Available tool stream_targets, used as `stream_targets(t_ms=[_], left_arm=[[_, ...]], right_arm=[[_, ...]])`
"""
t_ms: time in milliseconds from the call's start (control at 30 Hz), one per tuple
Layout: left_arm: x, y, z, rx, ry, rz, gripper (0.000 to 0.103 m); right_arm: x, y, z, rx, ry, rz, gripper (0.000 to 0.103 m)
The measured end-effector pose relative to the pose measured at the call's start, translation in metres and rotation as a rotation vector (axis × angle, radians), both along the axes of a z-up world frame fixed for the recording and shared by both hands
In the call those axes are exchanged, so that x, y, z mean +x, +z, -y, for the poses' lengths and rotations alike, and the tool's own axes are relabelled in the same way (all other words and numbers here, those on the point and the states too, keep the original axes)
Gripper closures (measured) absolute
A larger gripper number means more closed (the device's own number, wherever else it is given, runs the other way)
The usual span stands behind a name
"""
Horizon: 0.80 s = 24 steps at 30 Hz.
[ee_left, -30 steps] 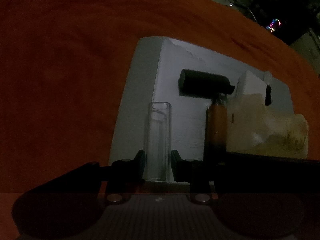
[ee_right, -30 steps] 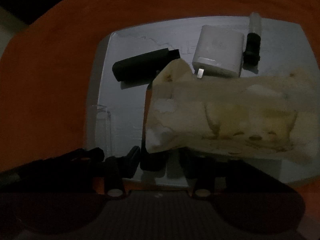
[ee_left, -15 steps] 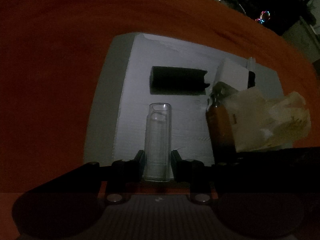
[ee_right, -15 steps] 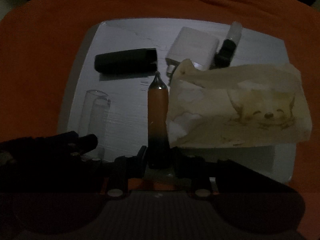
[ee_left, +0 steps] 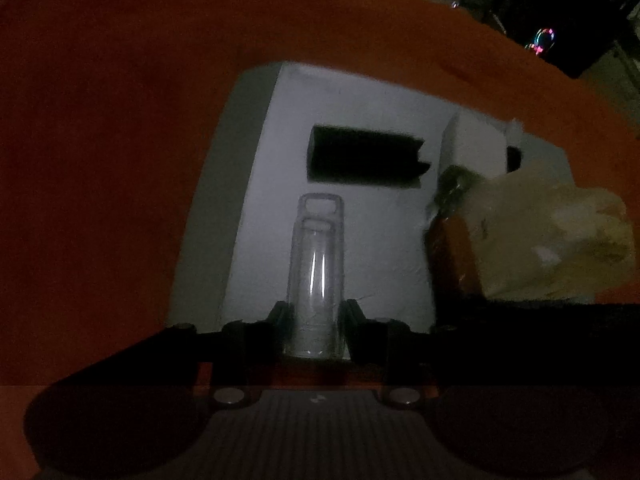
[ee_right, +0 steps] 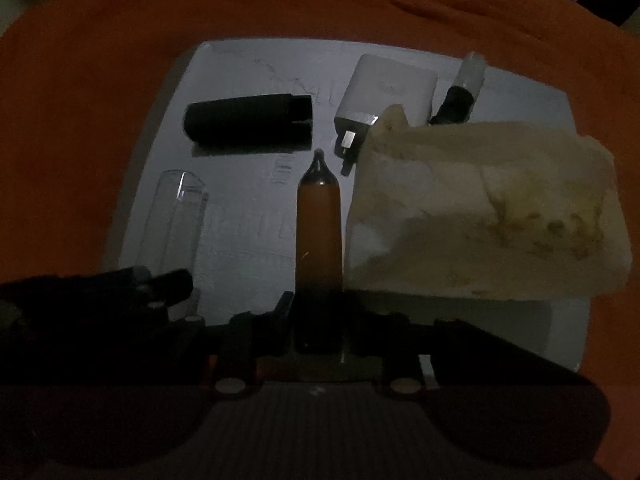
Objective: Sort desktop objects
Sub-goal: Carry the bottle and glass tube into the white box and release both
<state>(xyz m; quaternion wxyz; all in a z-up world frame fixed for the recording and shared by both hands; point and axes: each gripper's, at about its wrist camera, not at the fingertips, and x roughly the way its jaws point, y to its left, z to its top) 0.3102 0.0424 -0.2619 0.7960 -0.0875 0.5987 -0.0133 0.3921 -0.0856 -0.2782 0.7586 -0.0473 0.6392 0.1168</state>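
My left gripper (ee_left: 314,316) is shut on a clear plastic cap (ee_left: 316,272), held over the white board (ee_left: 360,220). My right gripper (ee_right: 318,312) is shut on an orange tube with a pointed clear tip (ee_right: 319,224). The cap (ee_right: 174,220) and the left gripper (ee_right: 160,284) show at the left of the right wrist view. The orange tube (ee_left: 450,256) shows at the right of the left wrist view, partly behind a cream paper packet (ee_left: 548,240).
On the white board (ee_right: 248,240) lie a black cylinder (ee_right: 248,122), a white charger plug (ee_right: 384,92), a black and white marker (ee_right: 460,92) and the cream packet (ee_right: 488,216). The board rests on an orange cloth (ee_right: 80,120). The scene is dim.
Both grippers have risen and pulled back from the board with their objects. The packet no longer covers the orange tube in the right wrist view.
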Motion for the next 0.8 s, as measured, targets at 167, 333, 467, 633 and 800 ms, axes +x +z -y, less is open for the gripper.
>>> stream_targets(t_ms=[167, 333, 467, 633, 800], left_arm=[[-0.018, 0.031, 0.006, 0.079, -0.031, 0.067, 0.078], [-0.036, 0.062, 0.009, 0.136, -0.04, 0.121, 0.078], [-0.054, 0.086, 0.013, 0.143, -0.044, 0.141, 0.078], [-0.089, 0.113, 0.019, 0.143, -0.067, 0.158, 0.078], [-0.13, 0.133, 0.025, 0.128, -0.087, 0.165, 0.078]], right_arm=[[-0.005, 0.024, 0.006, 0.055, -0.017, 0.02, 0.076], [-0.015, 0.056, 0.007, 0.086, -0.012, 0.051, 0.076], [-0.044, 0.091, 0.018, 0.095, 0.008, 0.073, 0.076], [-0.082, 0.138, 0.039, 0.13, 0.027, 0.096, 0.076], [-0.117, 0.172, 0.061, 0.137, 0.044, 0.112, 0.076]])
